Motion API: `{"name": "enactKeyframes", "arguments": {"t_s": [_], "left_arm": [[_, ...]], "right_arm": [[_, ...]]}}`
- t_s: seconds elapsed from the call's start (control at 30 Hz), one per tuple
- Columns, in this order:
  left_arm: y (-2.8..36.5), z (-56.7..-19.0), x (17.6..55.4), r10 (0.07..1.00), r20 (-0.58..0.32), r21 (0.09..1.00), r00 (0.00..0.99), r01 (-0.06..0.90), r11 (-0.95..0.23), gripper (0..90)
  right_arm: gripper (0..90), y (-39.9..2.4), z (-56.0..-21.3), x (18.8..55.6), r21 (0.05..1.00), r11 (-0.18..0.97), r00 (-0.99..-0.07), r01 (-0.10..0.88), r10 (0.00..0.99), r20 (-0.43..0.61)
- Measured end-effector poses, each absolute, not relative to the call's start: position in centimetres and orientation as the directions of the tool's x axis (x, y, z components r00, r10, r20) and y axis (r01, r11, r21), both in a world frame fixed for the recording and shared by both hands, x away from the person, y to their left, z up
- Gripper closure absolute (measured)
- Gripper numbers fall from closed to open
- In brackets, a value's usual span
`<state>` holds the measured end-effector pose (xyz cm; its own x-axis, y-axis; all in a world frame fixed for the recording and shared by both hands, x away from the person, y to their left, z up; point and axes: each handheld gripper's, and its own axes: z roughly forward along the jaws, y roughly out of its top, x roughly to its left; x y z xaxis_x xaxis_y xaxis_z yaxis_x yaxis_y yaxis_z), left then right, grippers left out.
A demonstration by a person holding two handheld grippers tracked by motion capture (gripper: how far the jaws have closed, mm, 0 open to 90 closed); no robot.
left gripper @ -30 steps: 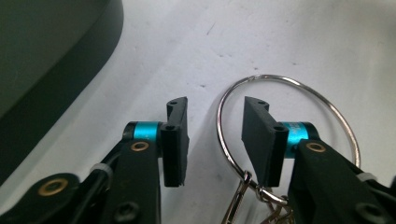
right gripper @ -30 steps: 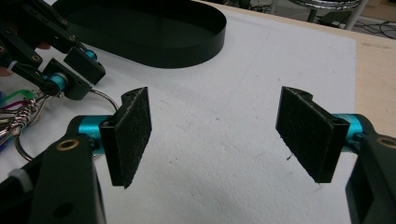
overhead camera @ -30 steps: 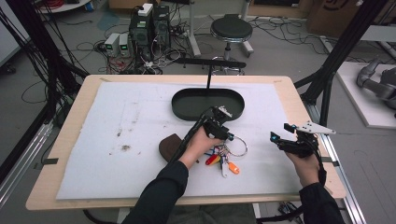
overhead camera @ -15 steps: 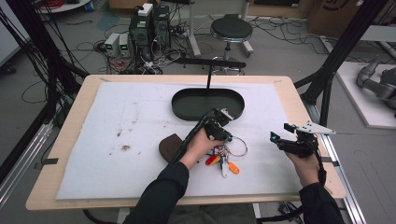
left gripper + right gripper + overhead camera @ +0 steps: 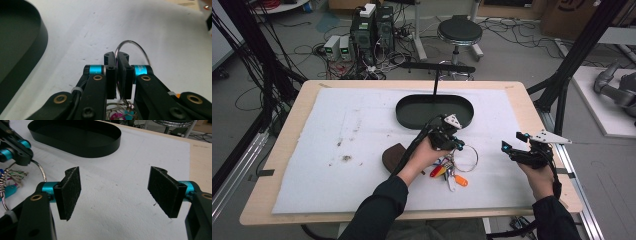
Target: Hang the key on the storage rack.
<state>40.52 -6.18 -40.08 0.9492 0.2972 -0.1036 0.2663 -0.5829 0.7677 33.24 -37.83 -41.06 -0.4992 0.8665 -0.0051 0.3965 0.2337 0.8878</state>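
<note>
Left gripper (image 5: pixel 116 75) fingers pinch only the thin ring (image 5: pixel 140 48); its keys (image 5: pixel 447 170) hang loose, so it may slip or swing. Right gripper (image 5: pixel 117 195) fingers are spread, empty.

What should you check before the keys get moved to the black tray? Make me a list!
1. Left gripper shut on the key ring: ok, the jaws pinch the wire.
2. Keys and tags off the mat: cannot tell, they look close to or resting on the white mat.
3. Black tray empty and ready: ok, nothing shows inside.
4. Path from ring to tray free: ok, bare mat in between.
5. Right gripper out of the way: ok, open and off to the side, holding nothing.
6. Brown object clear of the keys: ok, it lies on the other side of the left hand.
</note>
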Motion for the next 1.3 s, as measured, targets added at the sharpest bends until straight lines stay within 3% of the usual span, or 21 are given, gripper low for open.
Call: {"name": "enactKeyframes", "arguments": {"t_s": [0.33,0.93,1.3], "left_arm": [[-4.2,-38.9,38.0,0.214,-0.038,0.832,0.976,0.149,-0.534,85.9],[-4.1,-39.8,37.0,0.186,-0.046,0.789,0.982,0.150,-0.596,84.5],[-3.4,-39.0,36.4,0.181,-0.020,0.817,0.983,0.120,-0.564,86.4]], "right_arm": [[27.5,-37.8,-41.1,33.2,0.889,0.238,-0.502,0.391,0.865,-0.011],[27.4,-37.7,-41.1,33.2,0.887,0.239,-0.505,0.395,0.863,-0.008],[27.5,-37.7,-41.1,33.2,0.887,0.237,-0.503,0.397,0.864,-0.006]]}}
